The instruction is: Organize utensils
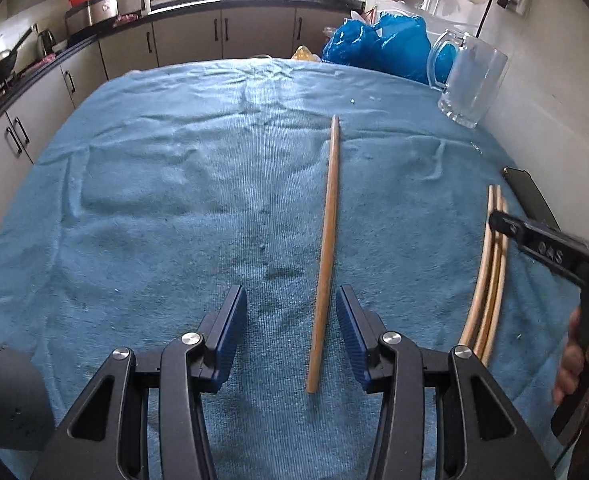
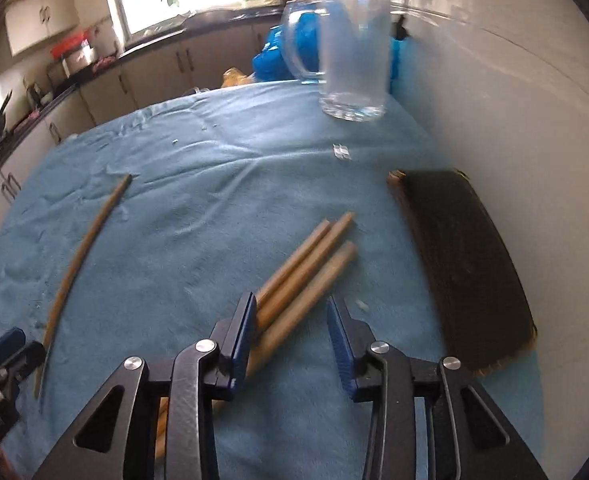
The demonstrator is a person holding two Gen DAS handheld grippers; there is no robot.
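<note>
Chopsticks lie on the towel-covered surface: left hand-held gripper straddles one chopstick, jaws open, untouched, while right hand-held gripper, part-open, holding nothing, lines up over three chopsticks, likely bound for the glass mug.

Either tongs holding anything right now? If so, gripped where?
Nothing held. Left tongs straddle the single chopstick near its close end, pads clear. Right tongs sit over the three-chopstick bundle; the pads are not clamped on it.
</note>
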